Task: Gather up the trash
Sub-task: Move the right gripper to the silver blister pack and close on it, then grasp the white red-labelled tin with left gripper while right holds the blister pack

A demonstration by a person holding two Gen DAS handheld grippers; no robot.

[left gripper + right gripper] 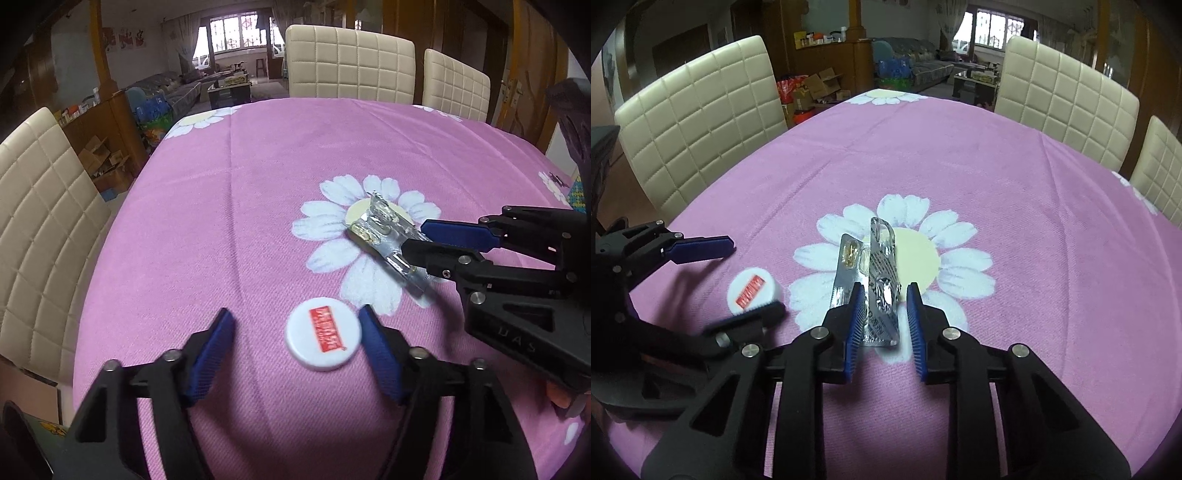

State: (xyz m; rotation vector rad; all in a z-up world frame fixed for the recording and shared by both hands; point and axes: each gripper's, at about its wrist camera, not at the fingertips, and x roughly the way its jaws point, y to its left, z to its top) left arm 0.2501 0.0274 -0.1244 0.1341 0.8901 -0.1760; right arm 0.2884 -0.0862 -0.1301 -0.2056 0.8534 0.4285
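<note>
A white bottle cap (322,333) with a red label lies on the pink tablecloth (240,192). My left gripper (297,319) is open around it, with the right pad next to its edge. A folded silver blister pack (384,236) lies on a printed daisy. My right gripper (885,295) is open and straddles the pack's (877,280) near end; the left pad is at the foil, and a gap shows at the right pad. The cap (753,290) and left gripper (753,277) show at the left in the right wrist view.
Cream quilted chairs stand at the table's left (40,229) and far side (351,62) (456,85). The cloth (1034,229) has daisy prints. A small dark object (556,181) lies near the right table edge. Boxes and a sofa sit beyond.
</note>
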